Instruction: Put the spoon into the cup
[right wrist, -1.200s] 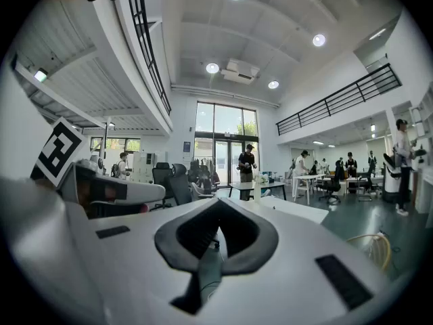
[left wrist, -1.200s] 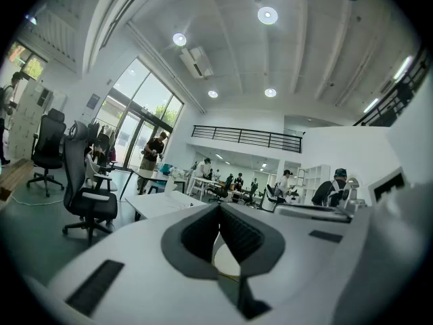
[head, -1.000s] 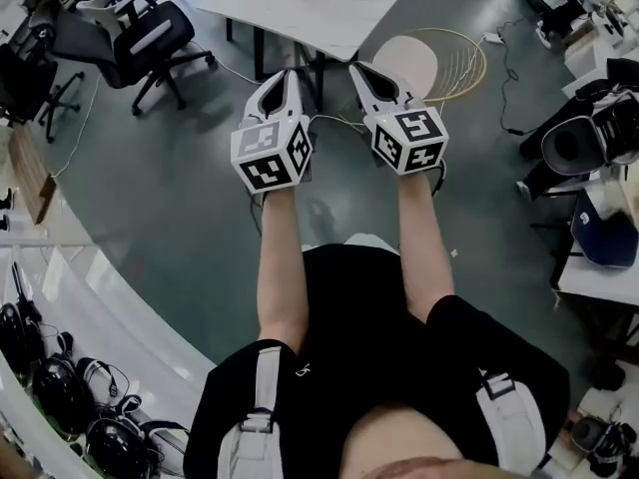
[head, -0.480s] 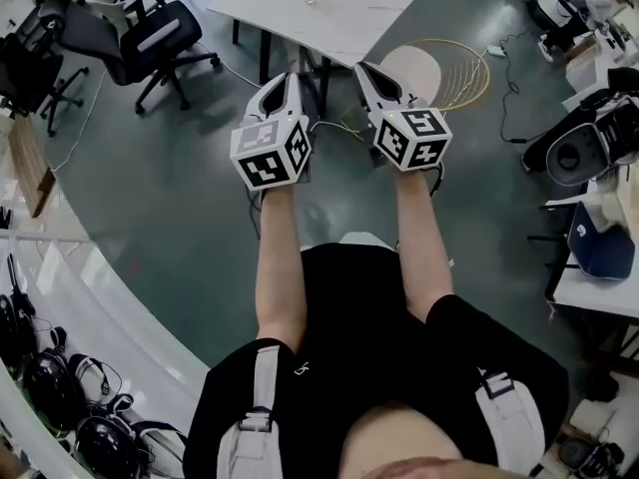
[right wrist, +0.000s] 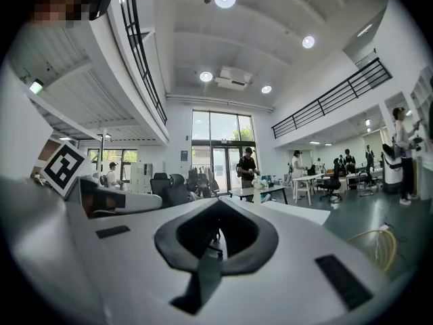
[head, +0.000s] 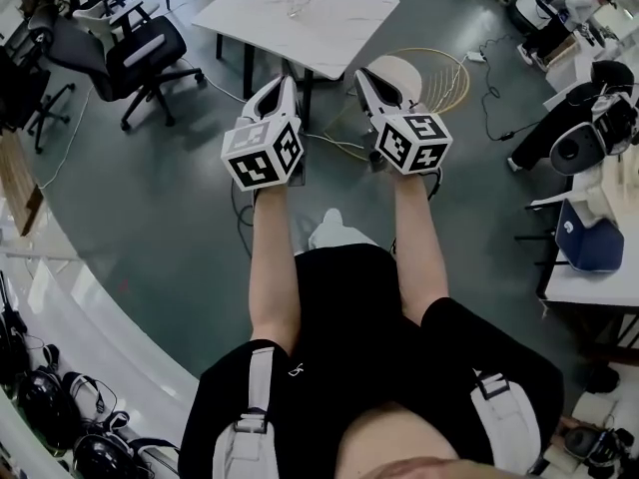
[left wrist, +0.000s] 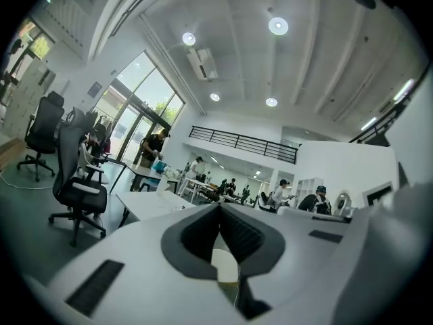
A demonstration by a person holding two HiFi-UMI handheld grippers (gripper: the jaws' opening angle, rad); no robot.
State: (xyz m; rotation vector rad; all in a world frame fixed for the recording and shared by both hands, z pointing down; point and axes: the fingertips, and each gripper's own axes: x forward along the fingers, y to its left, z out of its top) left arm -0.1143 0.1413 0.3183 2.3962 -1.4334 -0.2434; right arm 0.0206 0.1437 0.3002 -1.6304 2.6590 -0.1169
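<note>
two claws shut and empty, table well ahead

1. position. in the head view a person stands on a grey floor point(head: 170, 188) with both forearms held out toward the top of the frame. the left gripper point(head: 287, 80) sits left of centre and the right gripper point(head: 362, 74) right of centre. they are side by side, apart and about level with each other, each with its marker cube nearest the body.

2. left claw. its own view shows the dark pads meeting at the tip, jaws together. nothing is clamped between them.

3. right claw. its own view shows the same: pads closed on each other, nothing held.

4. task items. a white table point(head: 339, 28) stands at the top centre of the head view, beyond both claw tips and clear of them. a small clear object point(head: 300, 6) lies on its top. it is too small to say whether this is the cup, the spoon or both. neither claw is touching it.

5. surroundings. a black office chair point(head: 140, 53) stands at upper left. a round white stool point(head: 404, 66) is just beyond the right claw, with a yellow wire ring point(head: 454, 68) beside it. a row of dark headsets point(head: 45, 402) lies at lower left. both gripper views look across an open hall with desks, and with several people standing in the distance.
</note>
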